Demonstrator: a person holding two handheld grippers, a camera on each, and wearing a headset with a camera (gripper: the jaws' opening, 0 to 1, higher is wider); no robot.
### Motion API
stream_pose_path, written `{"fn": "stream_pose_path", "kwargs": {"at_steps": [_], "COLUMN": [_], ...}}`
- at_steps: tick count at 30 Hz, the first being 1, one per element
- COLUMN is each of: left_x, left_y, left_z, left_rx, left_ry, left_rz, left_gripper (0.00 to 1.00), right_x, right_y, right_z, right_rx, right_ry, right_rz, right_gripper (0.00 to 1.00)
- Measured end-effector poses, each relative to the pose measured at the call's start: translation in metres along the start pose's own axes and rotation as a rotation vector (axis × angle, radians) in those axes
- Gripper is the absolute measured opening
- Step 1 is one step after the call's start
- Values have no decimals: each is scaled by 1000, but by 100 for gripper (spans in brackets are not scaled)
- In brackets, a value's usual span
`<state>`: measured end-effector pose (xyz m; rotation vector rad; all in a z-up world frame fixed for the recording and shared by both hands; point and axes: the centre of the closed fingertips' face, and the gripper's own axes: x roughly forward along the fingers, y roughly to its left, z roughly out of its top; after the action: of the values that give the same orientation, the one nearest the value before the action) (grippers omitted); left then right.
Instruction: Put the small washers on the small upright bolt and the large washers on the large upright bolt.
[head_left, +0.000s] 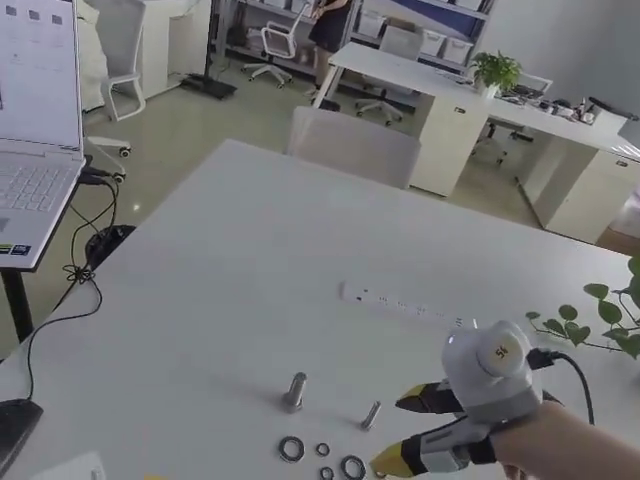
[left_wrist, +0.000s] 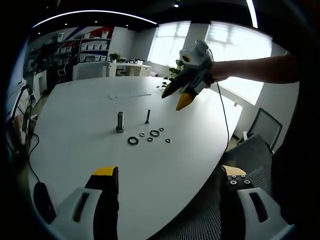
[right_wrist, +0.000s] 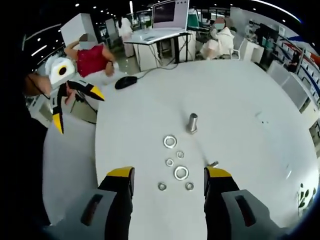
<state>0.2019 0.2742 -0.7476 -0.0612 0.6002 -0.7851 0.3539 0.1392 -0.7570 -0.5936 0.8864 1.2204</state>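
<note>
The right gripper (right_wrist: 169, 175) is released, its two yellow-tipped jaws spread wide with nothing between them, and it is held above the white table (head_left: 250, 250), looking down on the parts. Just ahead of its jaws lie six washers, loosely scattered and flat on the tabletop. Two are large washers (right_wrist: 170, 141), one closer to the jaws and one farther off toward the big bolt. The other four are small washers (right_wrist: 180, 154), two of them between the large ones and two nearest the jaw tips. None of the six touches another. Beyond the scatter stands the one large upright bolt (right_wrist: 192, 123), head down on the table, near the farther large washer but apart from it. The one small upright bolt (left_wrist: 148, 116) stands to the side of the large one, well apart from it, and in the right gripper view it sits just beside that gripper's right-hand jaw tip. The left gripper (right_wrist: 80, 112) is also released, two jaws splayed and empty, and is held off past the table's edge, well apart from the washers. Farther out on the table lies one white power strip (head_left: 400, 303), and one open laptop (head_left: 35, 150) sits on a stand beside the table.
</note>
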Motion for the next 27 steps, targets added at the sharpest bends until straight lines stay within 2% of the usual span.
{"fn": "stream_pose_path", "kwargs": {"at_steps": [3, 8, 18, 21, 27], "left_x": [0, -1, 2, 3, 2], "left_y": [2, 7, 4, 3, 5], "left_z": [3, 4, 2, 2, 6], "left_rx": [17, 35, 32, 31, 38], "left_ry": [-22, -31, -33, -34, -39], "left_rz": [7, 15, -2, -2, -1], "left_gripper": [82, 82, 81, 81, 81], "right_x": [9, 22, 47, 53, 67], "right_y": [-2, -9, -6, -8, -11], "right_z": [-2, -8, -18, -25, -33], "right_rx": [-3, -19, -53, -82, -71], "right_ry": [17, 51, 112, 145, 173], "right_rz": [5, 4, 31, 21, 27], "right_gripper": [58, 57, 55, 53, 49]}}
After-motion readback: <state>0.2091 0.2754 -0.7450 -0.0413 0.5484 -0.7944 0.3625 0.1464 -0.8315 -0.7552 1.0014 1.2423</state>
